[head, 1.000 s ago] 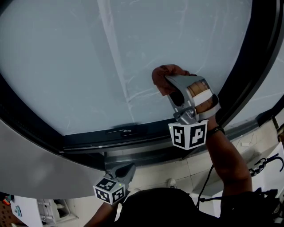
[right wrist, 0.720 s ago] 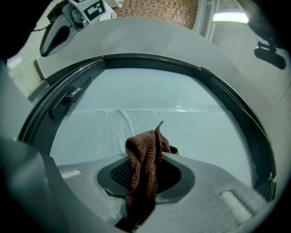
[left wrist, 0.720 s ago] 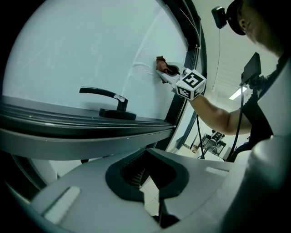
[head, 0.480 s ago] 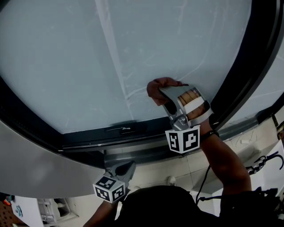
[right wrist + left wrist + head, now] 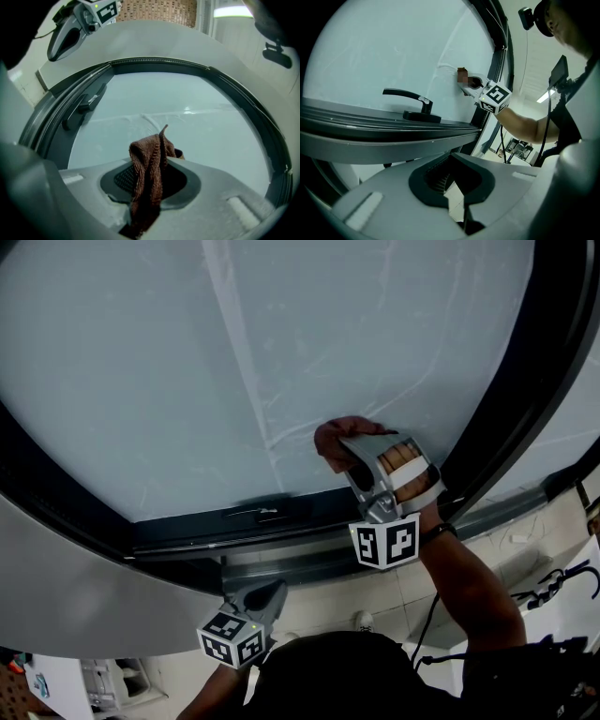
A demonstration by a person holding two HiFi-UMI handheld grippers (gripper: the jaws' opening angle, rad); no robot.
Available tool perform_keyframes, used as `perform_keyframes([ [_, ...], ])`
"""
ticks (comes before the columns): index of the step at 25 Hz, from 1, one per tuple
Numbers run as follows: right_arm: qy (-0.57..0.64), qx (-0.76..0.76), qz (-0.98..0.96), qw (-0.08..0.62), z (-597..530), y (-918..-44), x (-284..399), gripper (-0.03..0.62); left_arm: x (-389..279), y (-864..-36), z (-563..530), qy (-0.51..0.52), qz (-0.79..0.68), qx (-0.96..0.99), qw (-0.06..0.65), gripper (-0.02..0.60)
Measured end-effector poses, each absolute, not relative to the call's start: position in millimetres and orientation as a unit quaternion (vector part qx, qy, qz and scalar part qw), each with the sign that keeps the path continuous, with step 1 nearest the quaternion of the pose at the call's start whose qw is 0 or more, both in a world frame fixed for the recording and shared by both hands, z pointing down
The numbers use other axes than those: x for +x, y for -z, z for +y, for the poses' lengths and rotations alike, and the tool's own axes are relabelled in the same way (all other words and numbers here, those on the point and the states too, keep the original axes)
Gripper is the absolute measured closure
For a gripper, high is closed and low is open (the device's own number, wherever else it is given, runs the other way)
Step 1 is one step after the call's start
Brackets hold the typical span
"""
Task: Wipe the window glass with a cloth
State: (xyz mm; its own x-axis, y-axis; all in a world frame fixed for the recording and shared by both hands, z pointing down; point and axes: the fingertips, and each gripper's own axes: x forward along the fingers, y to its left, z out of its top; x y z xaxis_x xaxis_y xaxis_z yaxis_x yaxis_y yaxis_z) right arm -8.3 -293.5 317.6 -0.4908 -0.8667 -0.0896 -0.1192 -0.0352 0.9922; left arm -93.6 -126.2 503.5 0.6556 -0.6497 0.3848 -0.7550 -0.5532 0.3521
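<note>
The window glass (image 5: 281,352) fills the upper part of the head view, with faint wipe streaks on it. My right gripper (image 5: 343,452) is shut on a brown knitted cloth (image 5: 336,437) and presses it against the lower right of the pane. In the right gripper view the cloth (image 5: 147,178) stands bunched between the jaws, with the glass (image 5: 197,126) ahead. My left gripper (image 5: 270,596) hangs low below the frame, shut and holding nothing. From the left gripper view (image 5: 452,183), the cloth (image 5: 462,73) shows far off against the pane.
A dark window frame (image 5: 525,381) rings the glass. A black lever handle (image 5: 412,101) sits on the lower sash (image 5: 258,514). A grey sill (image 5: 75,587) runs below. Cables and a tiled floor (image 5: 553,587) lie at the lower right.
My right gripper has slid the cloth down and slightly left on the glass. The left gripper has stayed where it was.
</note>
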Motion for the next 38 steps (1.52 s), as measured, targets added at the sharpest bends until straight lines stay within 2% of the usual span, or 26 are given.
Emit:
perform_keyframes([
  [17, 0.554, 0.361, -0.657, 0.363, -295, -400, -6, 0.514, -95, -504, -132, -0.101, -0.4, 0.876, 0.25, 0.565],
  [38, 0.518, 0.33, -0.679, 0.402, -294, -458, -6, 0.514, -98, -505, -131, -0.102, -0.4, 0.876, 0.251, 0.565],
])
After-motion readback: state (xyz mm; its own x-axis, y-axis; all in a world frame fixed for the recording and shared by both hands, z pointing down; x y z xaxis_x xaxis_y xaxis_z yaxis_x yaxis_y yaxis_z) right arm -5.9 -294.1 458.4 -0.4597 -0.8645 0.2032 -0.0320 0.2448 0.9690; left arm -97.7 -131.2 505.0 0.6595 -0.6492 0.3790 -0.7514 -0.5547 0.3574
